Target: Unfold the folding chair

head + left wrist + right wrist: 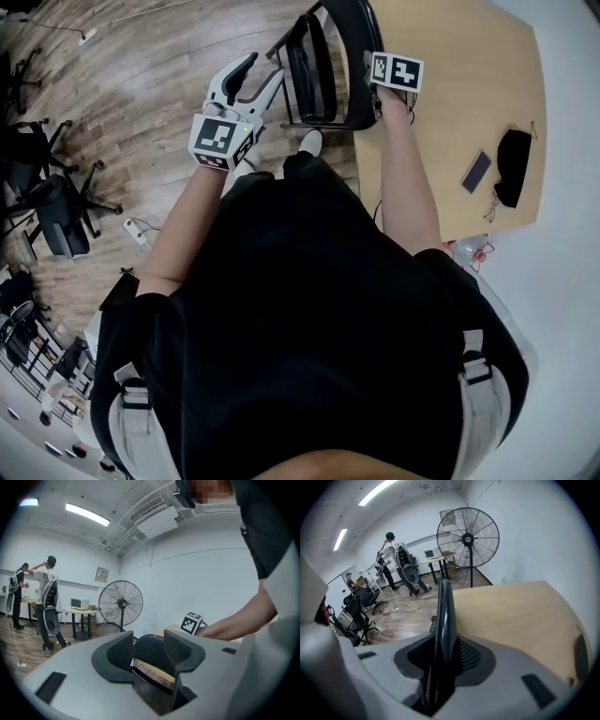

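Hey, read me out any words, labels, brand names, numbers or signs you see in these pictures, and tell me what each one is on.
No text here can be read as words or numbers.
Marker cubes: black-and-white square patterns only, no letters.
Wall plaque: too small to read.
Microwave: any brand is too small to read.
Phone: dark, nothing legible.
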